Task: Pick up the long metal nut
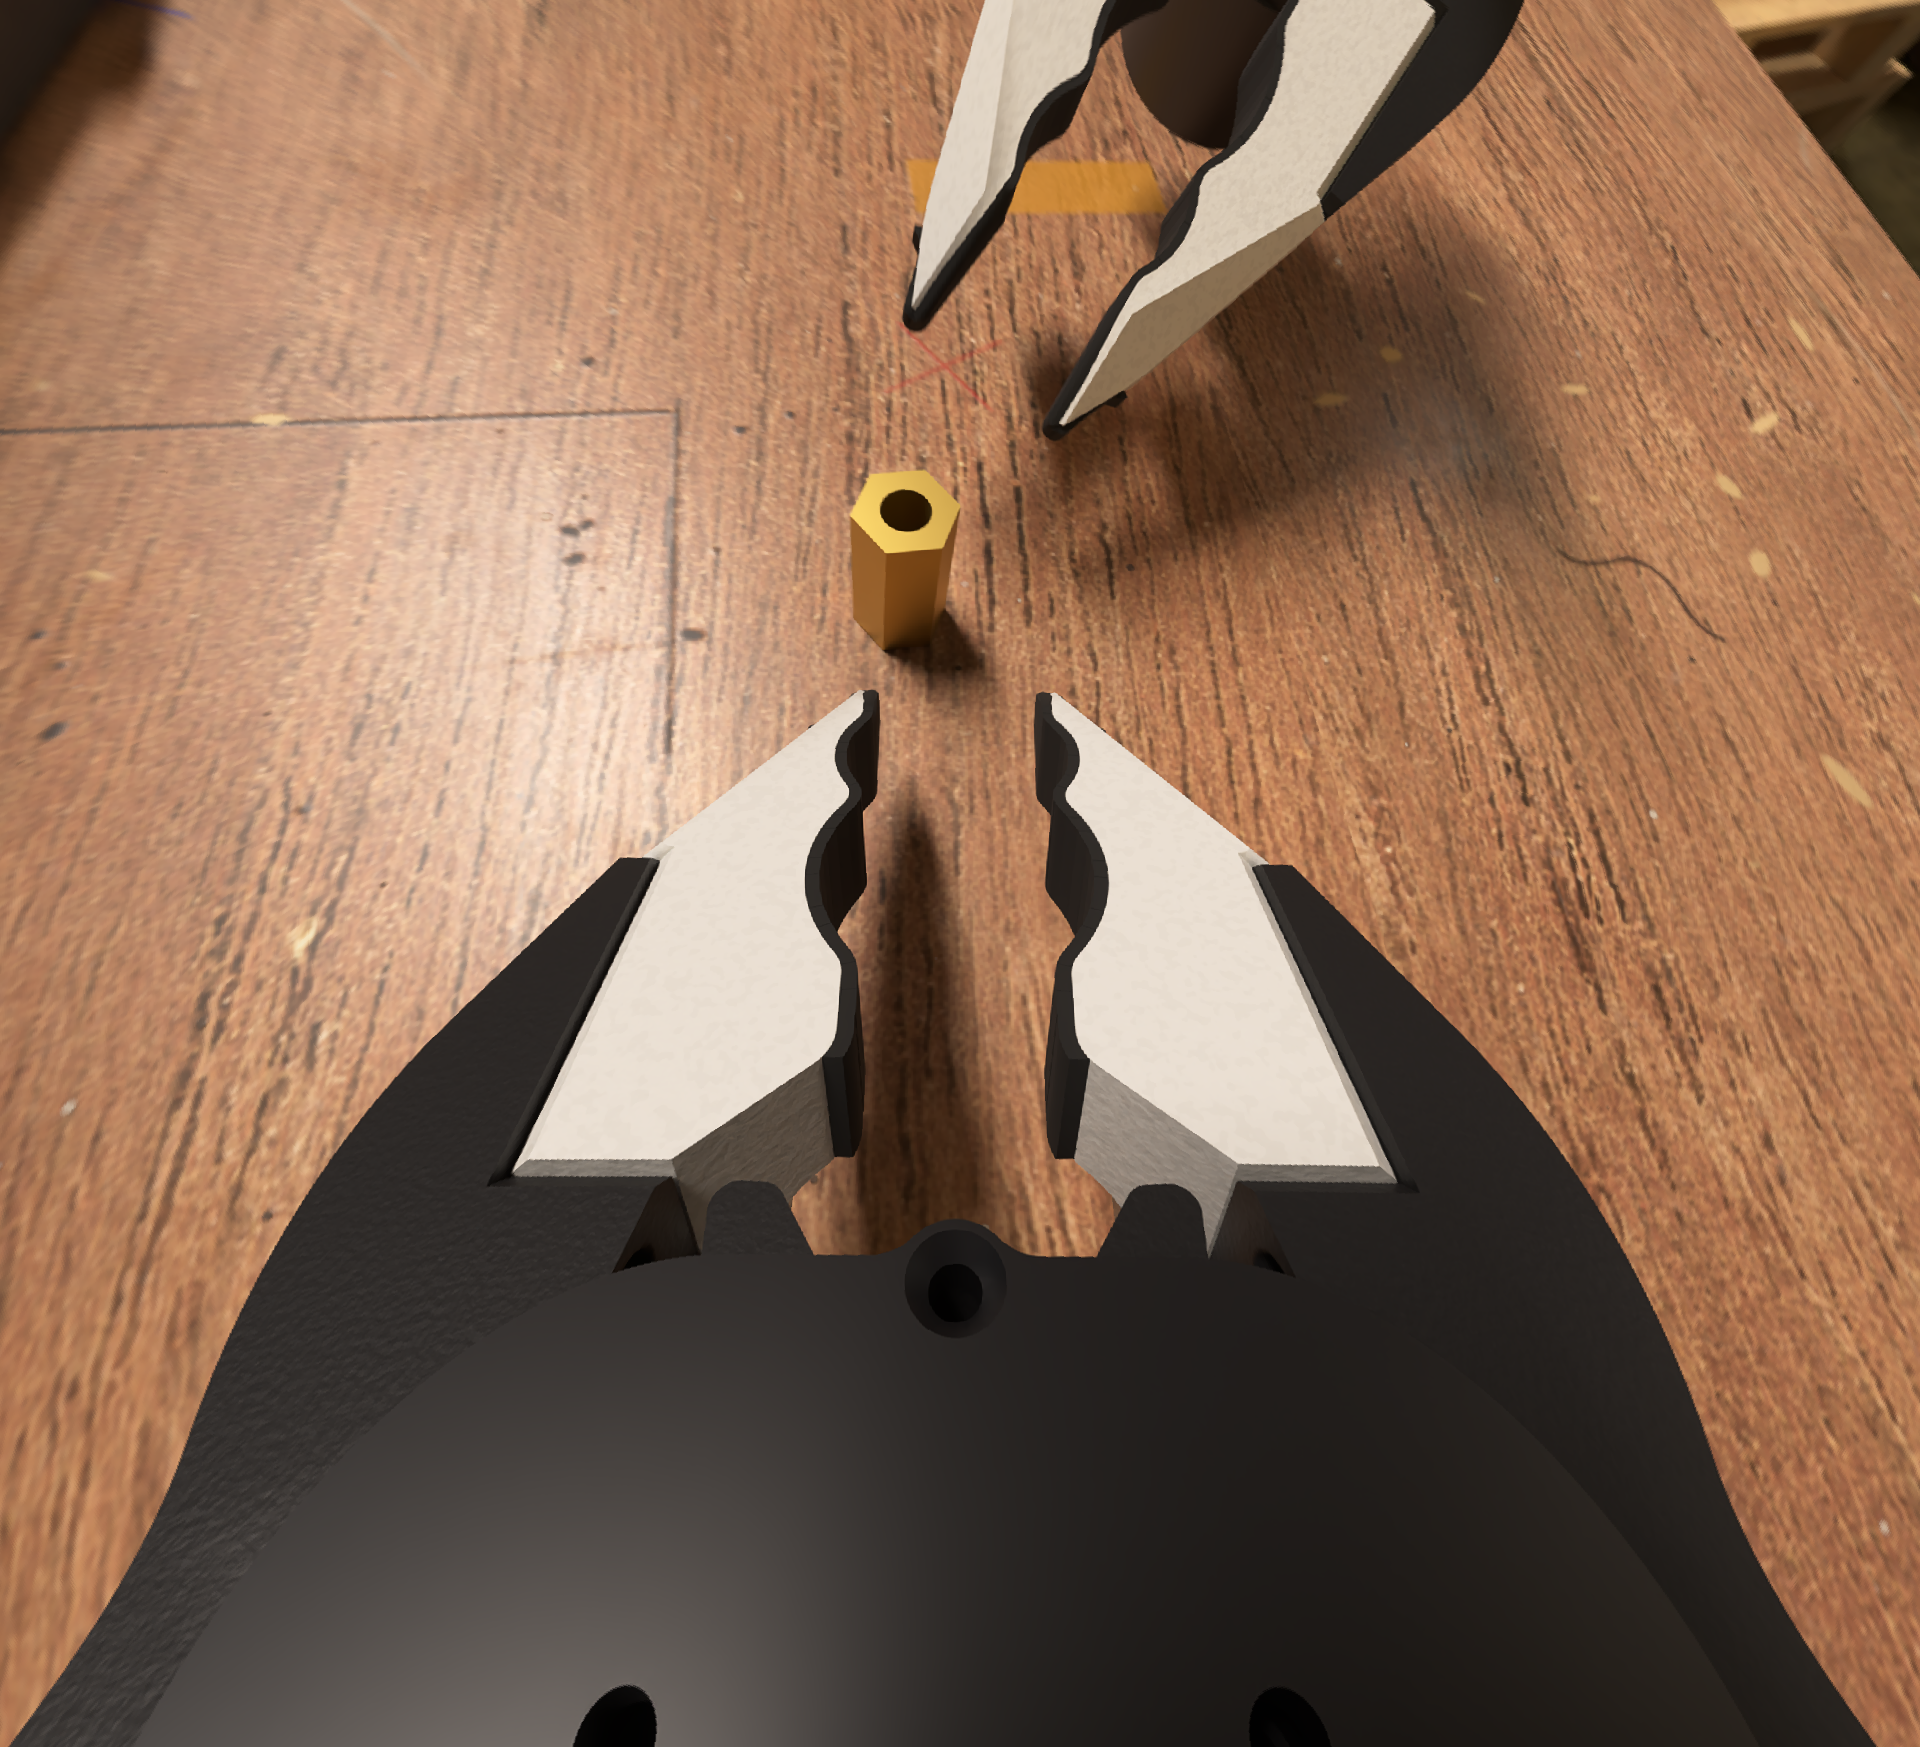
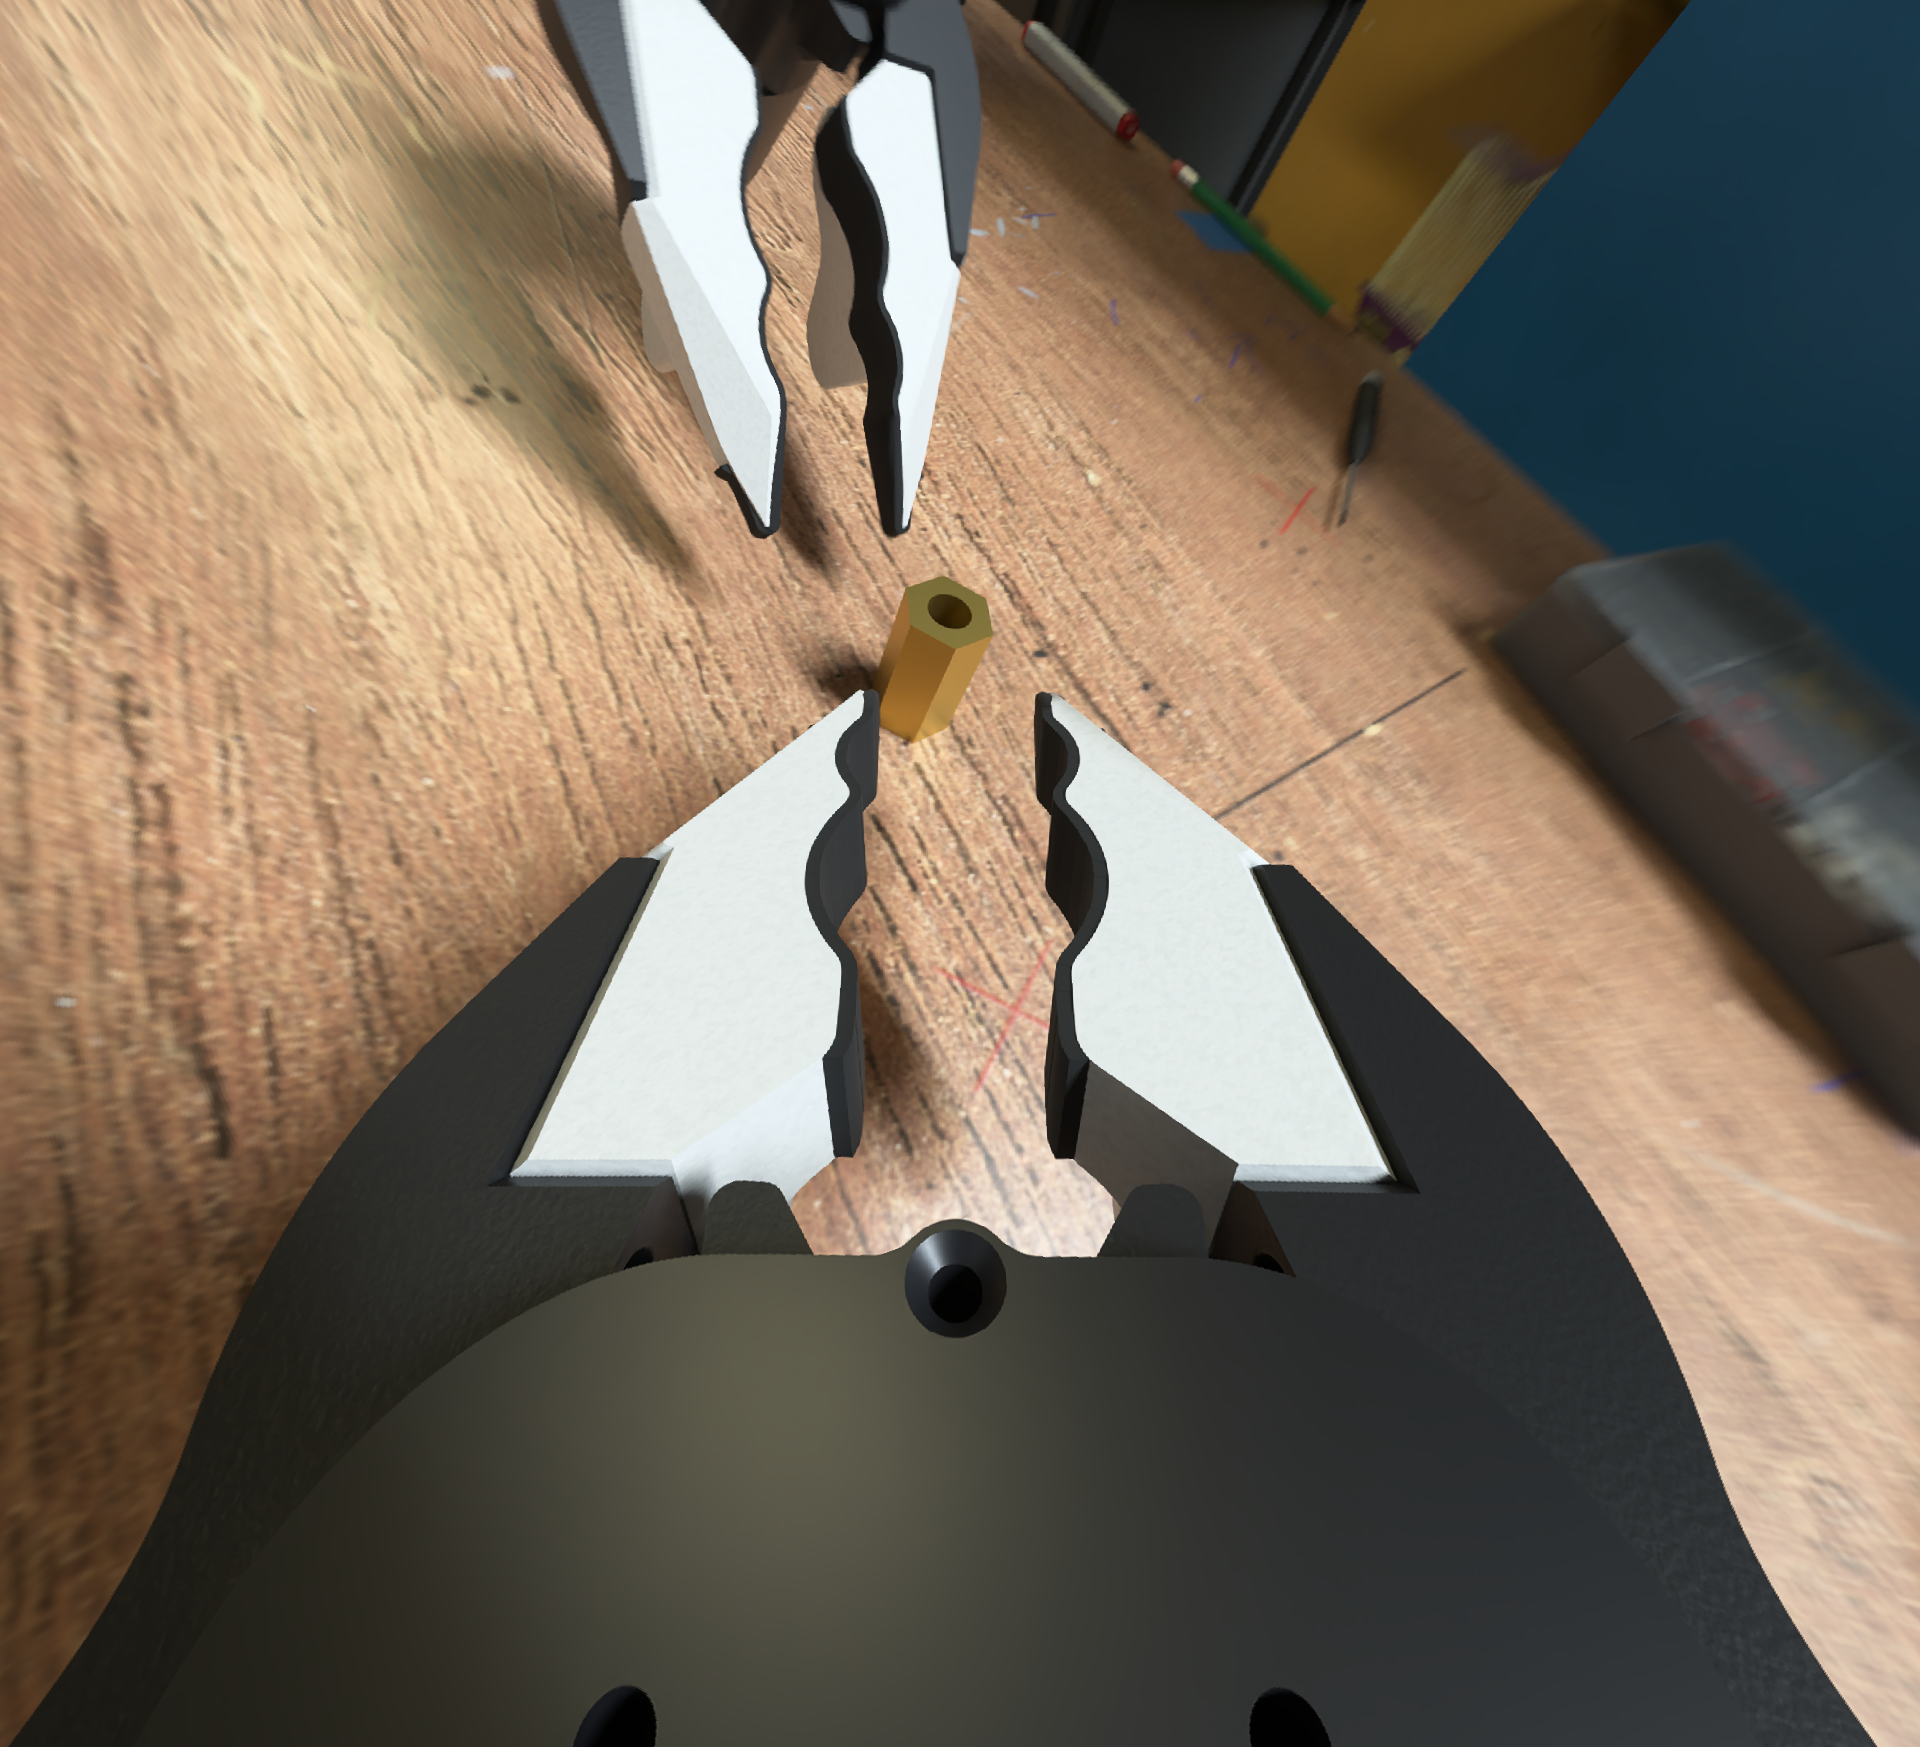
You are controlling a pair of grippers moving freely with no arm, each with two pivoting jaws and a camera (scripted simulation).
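Nut (image 1: 902, 557) upright on table (image 1: 364, 762), between both parted grippers, untouched

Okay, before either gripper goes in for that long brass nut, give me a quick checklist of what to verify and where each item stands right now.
1. Long metal nut upright on the wooden table: ok.
2. Nut free, nothing touching it: ok in the left wrist view; in the right wrist view a fingertip overlaps its base, so cannot tell.
3. Left gripper open: ok.
4. Right gripper open: ok.
5. Nut centred between a gripper's fingers: not ok, it sits ahead of both, slightly off-centre.
6. Grippers apart from each other: ok.
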